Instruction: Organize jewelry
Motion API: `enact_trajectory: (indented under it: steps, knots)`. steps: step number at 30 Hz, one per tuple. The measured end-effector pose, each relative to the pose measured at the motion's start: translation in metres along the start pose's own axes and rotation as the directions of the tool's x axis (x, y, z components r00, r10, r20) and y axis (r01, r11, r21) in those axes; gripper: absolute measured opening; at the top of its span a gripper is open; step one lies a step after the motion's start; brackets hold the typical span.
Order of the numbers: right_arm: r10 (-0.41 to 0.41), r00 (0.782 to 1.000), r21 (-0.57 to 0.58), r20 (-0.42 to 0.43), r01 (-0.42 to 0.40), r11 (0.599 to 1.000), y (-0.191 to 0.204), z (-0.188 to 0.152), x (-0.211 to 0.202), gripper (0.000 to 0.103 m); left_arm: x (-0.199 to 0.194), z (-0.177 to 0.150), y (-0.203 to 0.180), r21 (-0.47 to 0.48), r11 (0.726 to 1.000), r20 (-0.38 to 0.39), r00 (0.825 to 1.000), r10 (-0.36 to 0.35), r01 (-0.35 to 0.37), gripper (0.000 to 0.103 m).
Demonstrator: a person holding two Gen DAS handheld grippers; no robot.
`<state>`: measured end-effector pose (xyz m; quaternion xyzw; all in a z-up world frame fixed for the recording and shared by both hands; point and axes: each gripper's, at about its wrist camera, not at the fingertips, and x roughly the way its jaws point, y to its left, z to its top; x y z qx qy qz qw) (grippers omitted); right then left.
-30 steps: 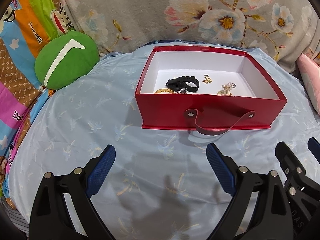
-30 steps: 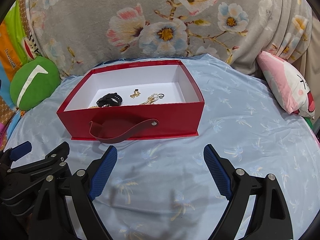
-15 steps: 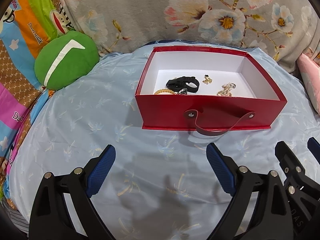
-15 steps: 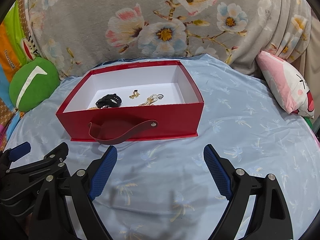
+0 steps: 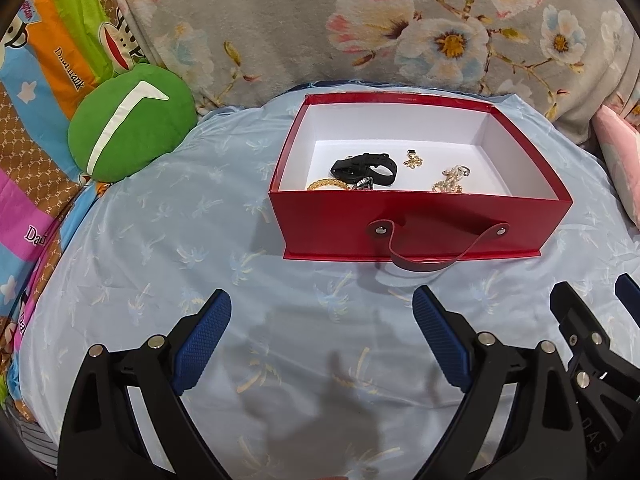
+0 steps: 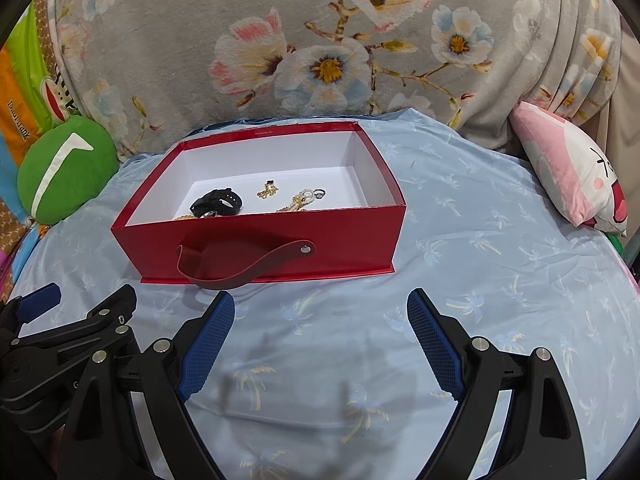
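A red box (image 5: pixel 320 216) (image 6: pixel 352 232) with a white inside and a strap handle sits on the pale blue sheet. Inside lie a black watch (image 5: pixel 366 168) (image 6: pixel 218 202), a gold bangle (image 5: pixel 326 185) half hidden by the front wall, a small gold chain (image 5: pixel 413 159) (image 6: pixel 268 190) and a pearl and gold piece with a ring (image 5: pixel 452 178) (image 6: pixel 306 198). My left gripper (image 5: pixel 322 332) hovers open over the sheet in front of the box, nothing between its fingers. My right gripper (image 6: pixel 320 332) is open beside it, likewise holding nothing.
A green round cushion (image 5: pixel 128 124) (image 6: pixel 64 168) lies left of the box. A pink and white pillow (image 6: pixel 572 176) lies at the right. A grey floral blanket (image 6: pixel 320 40) rises behind the box. A colourful cartoon sheet (image 5: pixel 32 80) borders the left side.
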<state>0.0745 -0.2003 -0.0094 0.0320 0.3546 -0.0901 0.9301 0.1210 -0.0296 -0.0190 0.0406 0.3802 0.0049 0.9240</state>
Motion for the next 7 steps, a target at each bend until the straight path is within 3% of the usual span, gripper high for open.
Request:
enact_trajectory:
  steps: [7]
  knots:
    - [-0.004, 1.000, -0.001, 0.009, 0.004, 1.000, -0.0006, -0.0016, -0.0020, 0.086, 0.0004, -0.0005, 0.0019, -0.004, 1.000, 0.001, 1.000, -0.003, 0.003, 0.090]
